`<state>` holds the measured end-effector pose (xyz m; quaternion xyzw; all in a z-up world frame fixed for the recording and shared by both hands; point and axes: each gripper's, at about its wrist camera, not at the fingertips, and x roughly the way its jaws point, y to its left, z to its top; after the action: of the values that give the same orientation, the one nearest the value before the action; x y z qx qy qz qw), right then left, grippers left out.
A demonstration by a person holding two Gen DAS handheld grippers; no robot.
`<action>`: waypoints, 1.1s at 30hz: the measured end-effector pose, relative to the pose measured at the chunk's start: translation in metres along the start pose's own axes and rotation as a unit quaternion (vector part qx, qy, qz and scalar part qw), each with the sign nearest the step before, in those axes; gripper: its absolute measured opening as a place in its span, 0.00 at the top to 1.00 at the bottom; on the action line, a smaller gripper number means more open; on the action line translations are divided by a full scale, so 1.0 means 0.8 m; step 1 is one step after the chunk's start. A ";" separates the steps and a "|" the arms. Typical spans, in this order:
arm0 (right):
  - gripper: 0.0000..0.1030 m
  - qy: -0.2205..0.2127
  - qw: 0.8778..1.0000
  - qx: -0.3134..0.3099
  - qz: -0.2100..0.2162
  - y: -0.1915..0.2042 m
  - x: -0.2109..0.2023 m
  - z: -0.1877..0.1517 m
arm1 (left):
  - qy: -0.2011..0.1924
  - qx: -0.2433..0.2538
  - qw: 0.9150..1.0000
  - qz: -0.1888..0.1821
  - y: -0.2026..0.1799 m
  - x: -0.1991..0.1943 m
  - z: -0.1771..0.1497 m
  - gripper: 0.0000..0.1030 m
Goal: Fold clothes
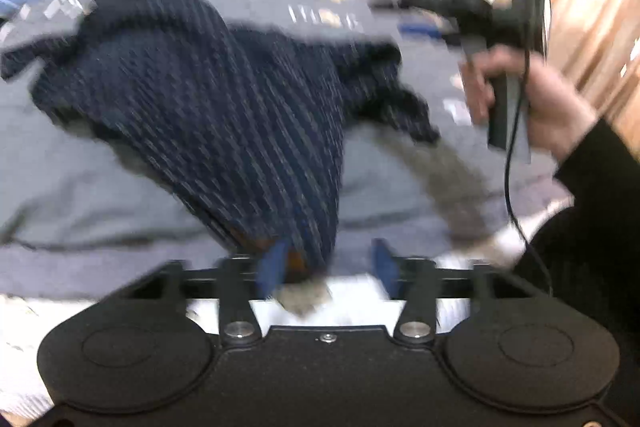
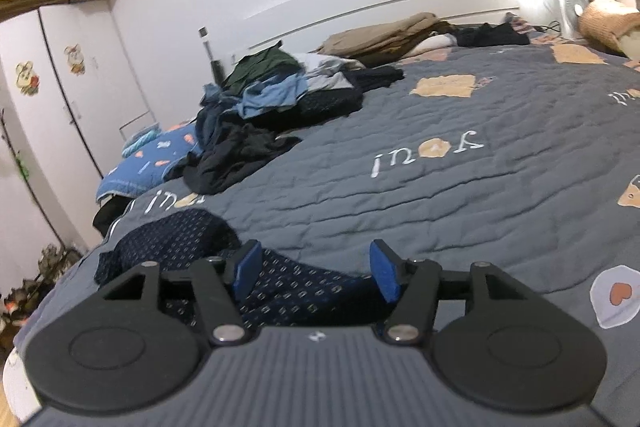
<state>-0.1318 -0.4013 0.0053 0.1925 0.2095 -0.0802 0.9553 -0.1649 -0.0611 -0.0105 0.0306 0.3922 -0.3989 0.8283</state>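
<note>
1. Left claw [image 1: 326, 269]: blue pads spread. A hem of the dark navy patterned garment [image 1: 224, 131] lies against the left-hand pad, while the other pad stands clear of the cloth; no pinch is evident. The view is blurred.
2. Right claw [image 2: 316, 275]: blue pads spread, with nothing pinched. The navy garment [image 2: 276, 291] lies flat on the bed directly beneath and between the pads, running away to the claw's left.
3. Location of the task's thing: the garment rests on the grey quilt [image 2: 460, 195], immediately ahead of both claws. In the left wrist view the person's right hand [image 1: 532, 99], in a dark sleeve, grips the other tool's handle to the right of the garment.
4. Step in hand (judgement): one garment is laid out near the bed's edge and both claws stand free of it, which suggests a pause between folds or a re-grip.
5. Next move (judgement): each claw needs to settle on a corner or hem, pinch it, then lift and carry that edge across the body of the cloth.
6. Further work: a pile of unfolded clothes [image 2: 280, 95] lies well ahead and to the left of the right claw.
7. Legible writing: white letters stitched on the quilt [image 2: 428, 153], seen upside down, appear to read "you!". No brand is readable.
</note>
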 end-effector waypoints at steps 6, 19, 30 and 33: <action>0.41 0.004 1.000 0.018 -0.009 -0.011 0.010 0.001 | -0.057 0.002 0.998 0.032 0.046 -0.034 0.074 0.39; 0.41 0.015 0.999 0.027 0.015 -0.013 0.032 0.005 | -0.034 -0.010 0.983 0.180 0.246 0.098 0.203 0.35; 0.40 0.028 0.999 0.035 0.016 -0.018 0.042 0.002 | 0.018 0.017 0.980 0.196 0.285 0.155 0.208 0.89; 0.40 0.027 0.999 0.027 0.019 -0.015 0.041 0.002 | 0.038 0.028 0.980 0.193 0.284 0.162 0.207 0.95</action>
<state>-0.1047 -0.4153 -0.0113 0.2243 0.2291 -0.0620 0.9452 0.1424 -0.0493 -0.0428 0.1438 0.3987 -0.2411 0.8731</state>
